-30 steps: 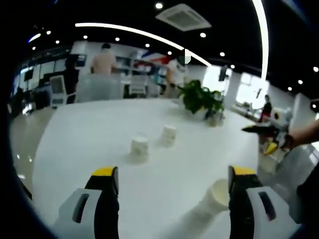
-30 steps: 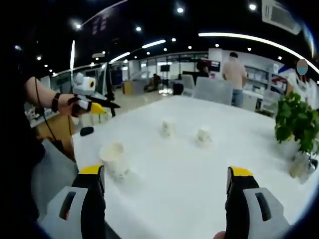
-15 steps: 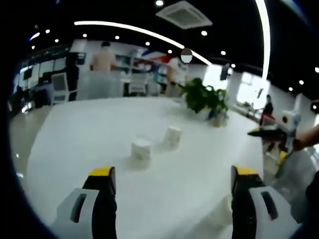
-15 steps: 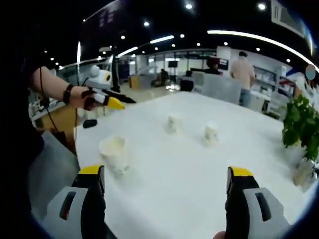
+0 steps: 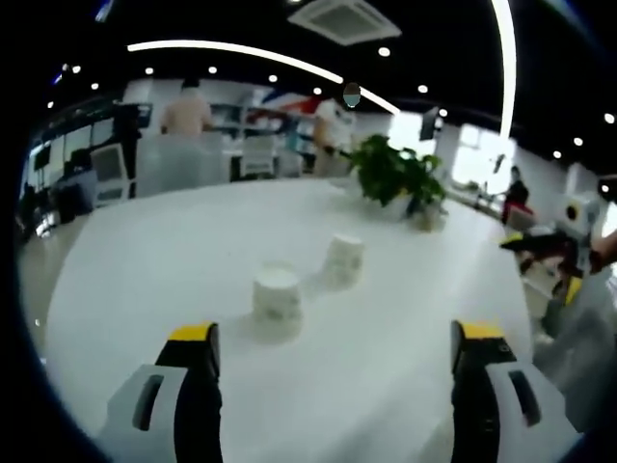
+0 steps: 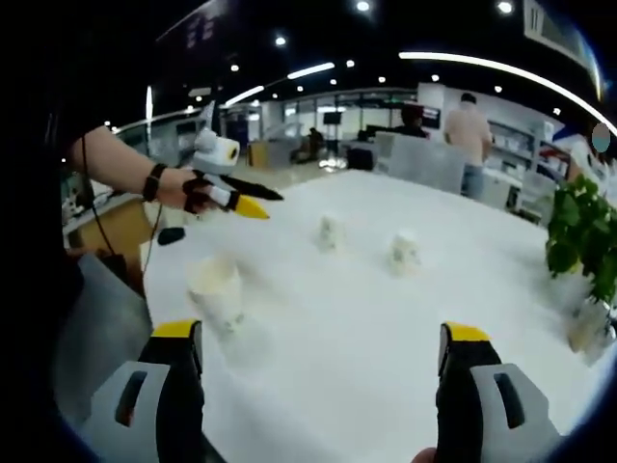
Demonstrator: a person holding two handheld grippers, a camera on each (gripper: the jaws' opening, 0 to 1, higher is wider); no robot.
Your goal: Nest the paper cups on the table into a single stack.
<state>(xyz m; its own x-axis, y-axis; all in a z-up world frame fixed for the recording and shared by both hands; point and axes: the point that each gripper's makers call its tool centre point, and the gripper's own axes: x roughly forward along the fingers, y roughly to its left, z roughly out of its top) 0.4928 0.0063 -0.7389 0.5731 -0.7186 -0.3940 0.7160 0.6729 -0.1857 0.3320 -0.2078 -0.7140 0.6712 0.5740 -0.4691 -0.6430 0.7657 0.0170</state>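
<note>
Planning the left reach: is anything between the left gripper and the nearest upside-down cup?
No. In the left gripper view, only bare white table lies between the open left gripper and that cup.

Smooth, glossy white table (image 5: 174,251); matt white paper cups (image 5: 277,294); grey plastic right gripper (image 6: 323,386), yellow-tipped.

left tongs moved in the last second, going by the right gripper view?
Yes. The left tongs have come in over the table edge, toward the two far cups.
</note>
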